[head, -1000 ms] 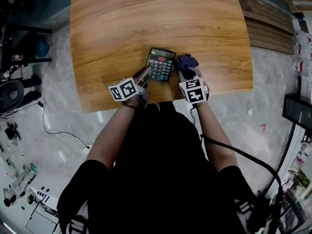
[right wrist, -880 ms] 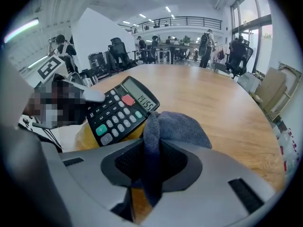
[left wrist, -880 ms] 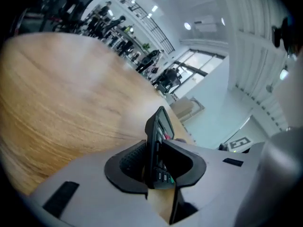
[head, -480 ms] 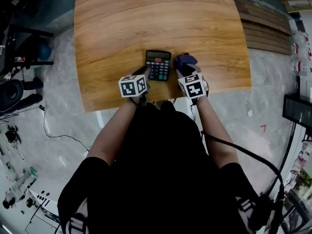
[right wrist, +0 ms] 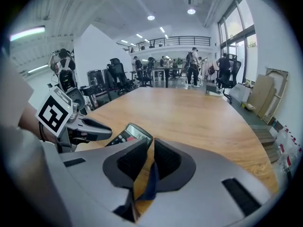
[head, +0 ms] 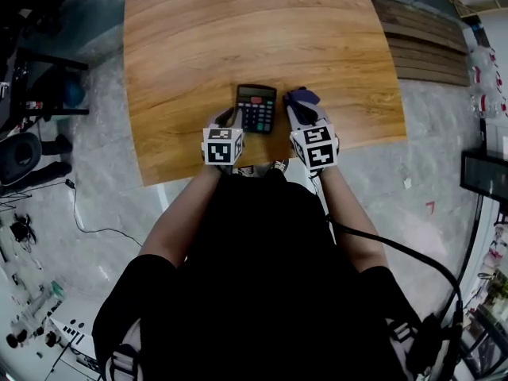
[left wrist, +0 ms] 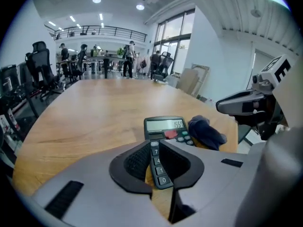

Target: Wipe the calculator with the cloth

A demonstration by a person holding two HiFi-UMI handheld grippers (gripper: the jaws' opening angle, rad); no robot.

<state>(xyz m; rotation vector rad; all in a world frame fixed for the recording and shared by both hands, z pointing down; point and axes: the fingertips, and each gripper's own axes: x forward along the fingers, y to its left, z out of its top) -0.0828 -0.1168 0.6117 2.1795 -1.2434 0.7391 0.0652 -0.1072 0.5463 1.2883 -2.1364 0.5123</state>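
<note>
**Cloth pinched beside the calculator, wiping not yet begun**

In the head view, the flat dark calculator (head: 257,107) was seen lying near the front edge of the wood-grain table (head: 238,30), with the crumpled dark-blue cloth (head: 302,98) just to its right. The left gripper (head: 232,119) was set at the calculator's near-left corner, judged to be there to steady it. The right gripper (head: 300,114) was held over the cloth.

In the left gripper view, the ribbed pads were being drawn together on nothing. A column of keys was shown through the narrow gap, with the lit display beyond.

In the right gripper view, the jaws were being closed on a limp fold of the cloth, pinched between the pads, presumably to carry it onto the calculator
</note>
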